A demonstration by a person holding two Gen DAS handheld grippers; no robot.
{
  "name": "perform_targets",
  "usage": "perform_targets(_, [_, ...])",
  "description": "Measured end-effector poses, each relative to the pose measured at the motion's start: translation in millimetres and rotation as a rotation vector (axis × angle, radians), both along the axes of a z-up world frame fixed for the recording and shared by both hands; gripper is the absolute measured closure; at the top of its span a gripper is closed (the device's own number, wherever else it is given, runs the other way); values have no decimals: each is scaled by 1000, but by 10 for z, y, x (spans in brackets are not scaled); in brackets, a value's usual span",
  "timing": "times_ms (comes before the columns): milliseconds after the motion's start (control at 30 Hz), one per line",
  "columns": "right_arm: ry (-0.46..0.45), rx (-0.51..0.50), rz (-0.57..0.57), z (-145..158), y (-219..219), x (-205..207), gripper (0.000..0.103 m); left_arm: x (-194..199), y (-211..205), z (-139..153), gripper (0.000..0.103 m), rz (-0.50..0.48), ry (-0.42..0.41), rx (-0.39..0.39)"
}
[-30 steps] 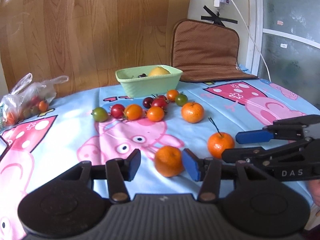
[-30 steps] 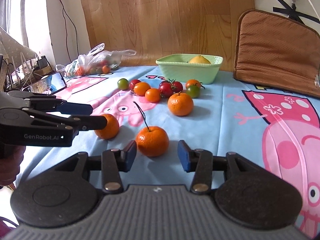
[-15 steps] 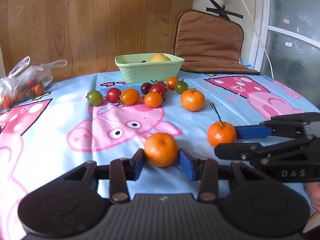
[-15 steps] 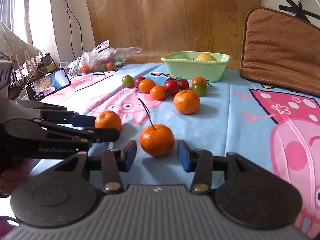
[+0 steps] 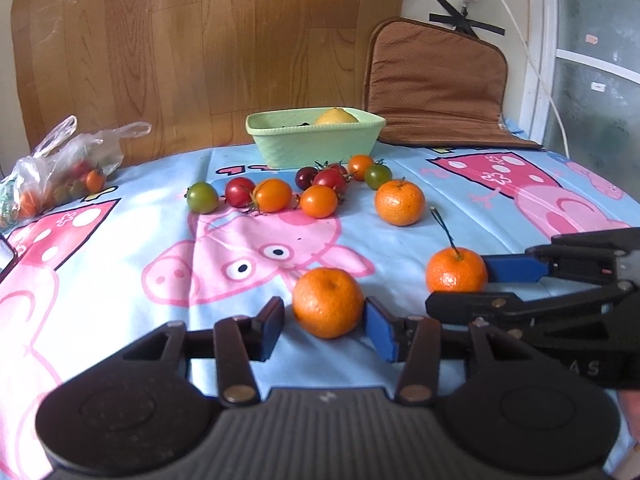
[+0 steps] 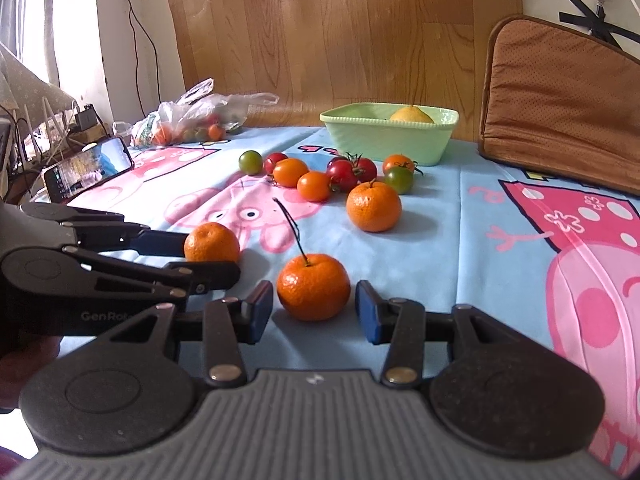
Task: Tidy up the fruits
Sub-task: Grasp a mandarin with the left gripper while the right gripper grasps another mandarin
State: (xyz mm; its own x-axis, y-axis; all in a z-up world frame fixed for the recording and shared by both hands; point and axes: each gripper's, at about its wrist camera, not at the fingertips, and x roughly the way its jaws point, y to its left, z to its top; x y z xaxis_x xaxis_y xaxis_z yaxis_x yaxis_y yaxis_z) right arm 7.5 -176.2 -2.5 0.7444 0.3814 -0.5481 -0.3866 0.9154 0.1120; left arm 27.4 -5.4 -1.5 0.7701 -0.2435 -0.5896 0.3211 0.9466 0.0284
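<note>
My left gripper (image 5: 324, 326) is open around a stemless mandarin (image 5: 327, 303) on the Peppa Pig tablecloth; its right pad touches the fruit and a small gap shows at the left pad. My right gripper (image 6: 314, 310) is open around a mandarin with a long stem (image 6: 313, 287), with gaps on both sides. A third mandarin (image 6: 373, 207) lies farther back. Several cherry tomatoes (image 5: 273, 195) lie in a loose row in front of a green bowl (image 5: 316, 143) holding a yellow fruit (image 5: 335, 116).
A plastic bag of tomatoes (image 5: 60, 172) lies at the far left. A phone (image 6: 86, 168) leans at the table's left edge. A brown cushion (image 5: 436, 88) stands at the back right against the wall.
Both grippers have moved forward so each mandarin sits deeper between the fingers. The left gripper's jaws have narrowed toward its mandarin.
</note>
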Motion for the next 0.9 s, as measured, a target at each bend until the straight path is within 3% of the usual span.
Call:
perform_targets(533, [-6, -7, -9, -15, 8, -15, 60, -6, 35, -1, 53, 25, 3, -18])
perform_targets(900, [-2, 5, -12, -17, -4, -11, 59, 0, -20, 42, 52, 10, -46, 9])
